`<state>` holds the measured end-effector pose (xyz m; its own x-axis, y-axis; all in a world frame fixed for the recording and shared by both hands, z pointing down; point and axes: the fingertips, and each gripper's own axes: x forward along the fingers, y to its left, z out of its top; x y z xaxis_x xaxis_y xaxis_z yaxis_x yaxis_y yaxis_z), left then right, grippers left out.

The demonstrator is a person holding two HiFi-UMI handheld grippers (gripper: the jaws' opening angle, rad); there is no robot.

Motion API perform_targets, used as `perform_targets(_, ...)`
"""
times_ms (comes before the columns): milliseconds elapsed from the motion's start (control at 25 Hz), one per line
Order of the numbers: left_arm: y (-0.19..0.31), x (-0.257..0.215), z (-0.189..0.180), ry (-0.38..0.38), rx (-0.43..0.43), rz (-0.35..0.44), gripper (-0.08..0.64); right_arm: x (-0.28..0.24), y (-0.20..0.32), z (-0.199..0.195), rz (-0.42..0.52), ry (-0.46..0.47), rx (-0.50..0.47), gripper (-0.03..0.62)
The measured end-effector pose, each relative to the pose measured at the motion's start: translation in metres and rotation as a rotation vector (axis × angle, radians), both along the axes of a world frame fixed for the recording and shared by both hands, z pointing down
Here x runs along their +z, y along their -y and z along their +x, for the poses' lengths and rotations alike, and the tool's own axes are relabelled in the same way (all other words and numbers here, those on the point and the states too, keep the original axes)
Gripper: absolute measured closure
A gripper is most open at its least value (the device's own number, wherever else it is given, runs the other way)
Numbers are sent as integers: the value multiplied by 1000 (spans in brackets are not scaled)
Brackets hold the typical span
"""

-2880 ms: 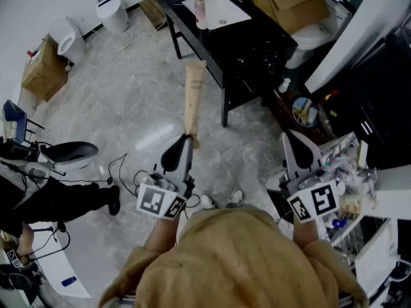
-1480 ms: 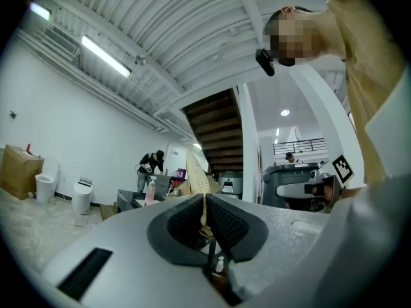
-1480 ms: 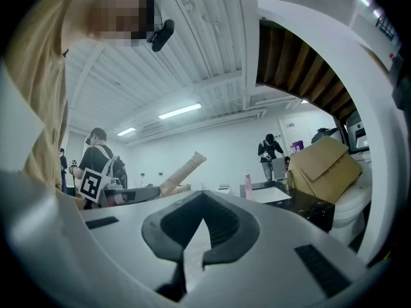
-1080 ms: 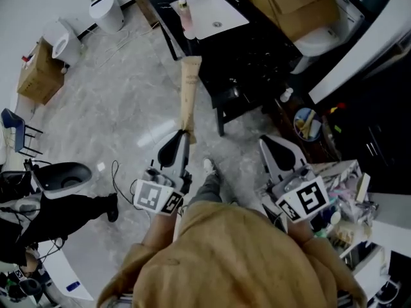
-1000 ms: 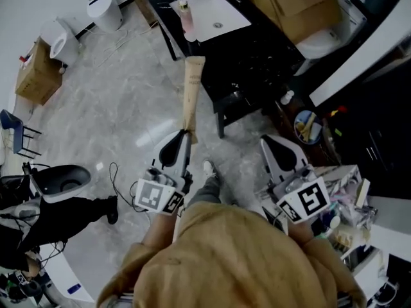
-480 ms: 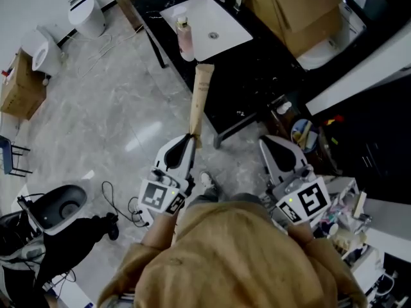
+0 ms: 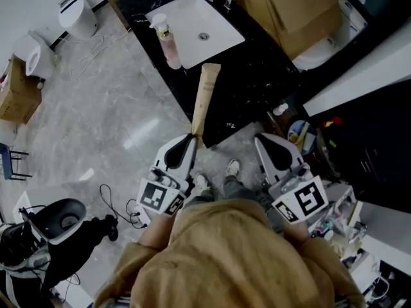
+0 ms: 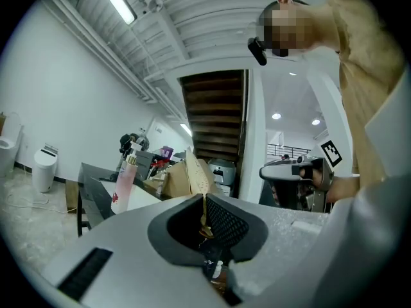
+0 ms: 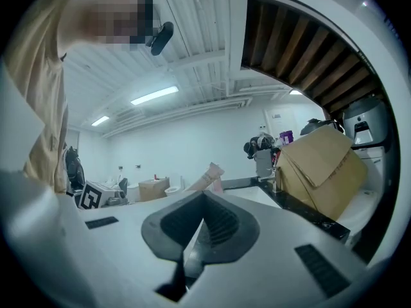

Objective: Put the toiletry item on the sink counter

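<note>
A long tan toiletry tube [image 7: 203,100] sticks forward from my left gripper [image 7: 191,136], which is shut on its crimped end. The tube's far end hangs over the black sink counter [image 7: 257,76], just in front of the white basin [image 7: 186,15]. A pink pump bottle [image 7: 167,42] stands at the basin's left edge. In the left gripper view the tube [image 8: 195,172] rises from between the jaws, with the pink bottle [image 8: 123,186] to its left. My right gripper [image 7: 262,141] is shut with nothing in it, to the right, near the counter's front edge. The right gripper view shows the tube [image 9: 204,174] at its left.
A cardboard box [image 7: 298,5] sits on the counter's right end, with a toilet [image 7: 316,49] beyond it. A blue bucket [image 7: 300,131] and a cluttered shelf [image 7: 334,213] stand at the right. White bins [image 7: 77,15], another box [image 7: 16,92] and floor cables [image 7: 119,197] are at the left.
The counter and basin have come nearer in the head view. The tube's far end, earlier short of the counter's corner, is now over the counter. Both grippers keep their states.
</note>
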<state>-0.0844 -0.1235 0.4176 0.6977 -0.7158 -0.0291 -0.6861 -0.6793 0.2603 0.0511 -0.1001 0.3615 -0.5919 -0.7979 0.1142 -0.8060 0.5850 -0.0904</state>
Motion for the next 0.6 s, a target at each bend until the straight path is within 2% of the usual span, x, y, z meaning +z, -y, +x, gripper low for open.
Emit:
perform_targets(240,22,6,23,24,-50,-40,548,0,39,31,9,21,-40,591)
perform_targets(600,45,21,47,98,-82,-72,548,8,59,46,-4,64,-85,591)
